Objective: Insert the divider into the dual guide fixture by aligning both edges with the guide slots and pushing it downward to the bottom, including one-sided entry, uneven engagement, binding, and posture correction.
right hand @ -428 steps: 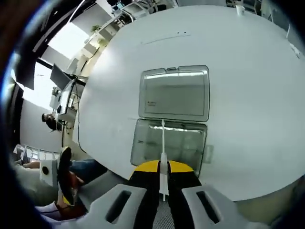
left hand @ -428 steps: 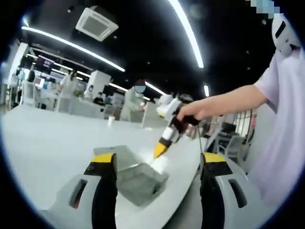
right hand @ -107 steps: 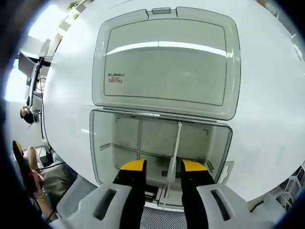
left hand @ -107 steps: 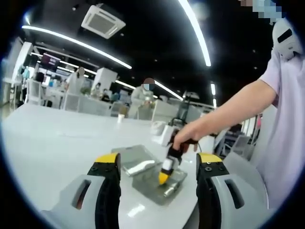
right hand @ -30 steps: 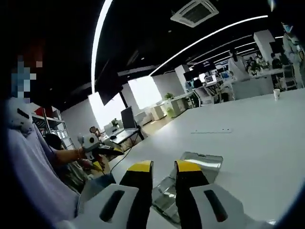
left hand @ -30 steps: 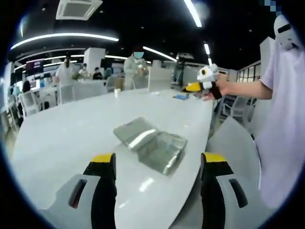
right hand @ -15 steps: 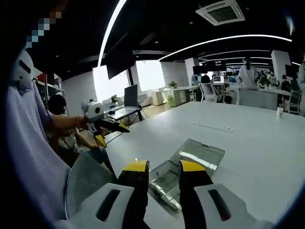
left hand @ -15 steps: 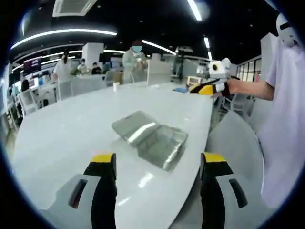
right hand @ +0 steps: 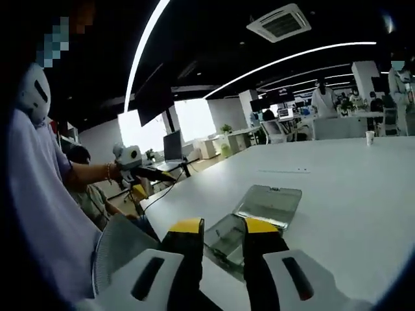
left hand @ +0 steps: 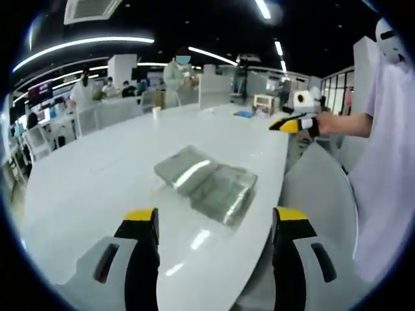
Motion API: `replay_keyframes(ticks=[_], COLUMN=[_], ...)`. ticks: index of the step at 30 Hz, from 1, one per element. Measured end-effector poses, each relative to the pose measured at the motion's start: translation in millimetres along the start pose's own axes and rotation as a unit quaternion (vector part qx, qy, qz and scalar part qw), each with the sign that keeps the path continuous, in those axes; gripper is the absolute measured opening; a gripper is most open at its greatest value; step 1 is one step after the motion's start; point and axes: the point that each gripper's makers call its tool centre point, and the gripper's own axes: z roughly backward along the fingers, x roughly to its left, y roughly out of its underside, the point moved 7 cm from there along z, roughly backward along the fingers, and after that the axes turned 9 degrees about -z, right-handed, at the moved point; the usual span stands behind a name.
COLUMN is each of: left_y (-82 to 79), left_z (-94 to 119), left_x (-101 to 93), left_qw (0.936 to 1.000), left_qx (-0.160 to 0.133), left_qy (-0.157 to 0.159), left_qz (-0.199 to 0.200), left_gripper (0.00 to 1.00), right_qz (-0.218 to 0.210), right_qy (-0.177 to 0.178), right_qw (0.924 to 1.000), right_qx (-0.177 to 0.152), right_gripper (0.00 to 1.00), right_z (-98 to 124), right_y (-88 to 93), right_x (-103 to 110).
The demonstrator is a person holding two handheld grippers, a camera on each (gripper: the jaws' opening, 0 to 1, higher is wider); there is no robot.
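We held both tools clear of the work and off the edge of the white tabletop (left hand: 97,168), on which the clear plastic organizer box (left hand: 207,184) lay open, its lid (right hand: 269,202) folded flat beyond the compartment tray (right hand: 227,243). Our left tool (left hand: 217,223) stood with its yellow-tipped jaws spread wide and nothing between them, framing the box from well apart; our right tool (right hand: 219,230) had its jaws drawn near together with a narrow gap, and we could see no divider pinched there. The right tool (left hand: 295,122) also showed in the left gripper view, raised near the tabletop's far corner, and the left tool (right hand: 139,170) showed likewise in the right gripper view. The divider itself we could not pick out inside the tray at this range. In our judgement, the risk was an unchecked seat: one edge riding high in its slot would leave the divider cocked and binding, and nothing braced the light box against sliding on the smooth surface.
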Motion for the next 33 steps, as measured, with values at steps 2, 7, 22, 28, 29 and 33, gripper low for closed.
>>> replay_keyframes(ticks=[2, 7, 22, 28, 29, 33], left_y=[-3.1, -5.7, -17.4, -9.3, -5.2, 4.1], left_z=[4, 5, -28, -39, -41, -50], left_x=[0.0, -2.8, -2.7, 1.4, 2.4, -9.8], left_qw=[1.0, 1.0, 0.9992, 0.9976, 0.9963, 0.9929], left_qx=[-0.003, 0.002, 0.036, 0.069, 0.085, 0.118], left_qy=[-0.001, 0.001, 0.009, 0.006, 0.002, -0.006], left_qz=[0.003, 0.004, 0.01, 0.008, 0.009, 0.005], left_gripper=[0.69, 0.69, 0.64, 0.65, 0.65, 0.63], right_qz=[-0.01, -0.02, -0.012, -0.009, -0.01, -0.005], right_qy=[-0.002, -0.001, 0.019, 0.026, 0.026, 0.029], right_qw=[0.9999, 0.9998, 0.9997, 0.9995, 0.9995, 0.9994], right_qx=[-0.008, 0.0, -0.003, -0.016, -0.018, -0.02], right_gripper=[0.19, 0.18, 0.09, 0.08, 0.08, 0.04], right_z=[2, 4, 9, 10, 10, 20], right_y=[1.6, 11.6, 9.2, 7.8, 7.6, 13.3], right_x=[5, 11, -1, -2, -2, 1])
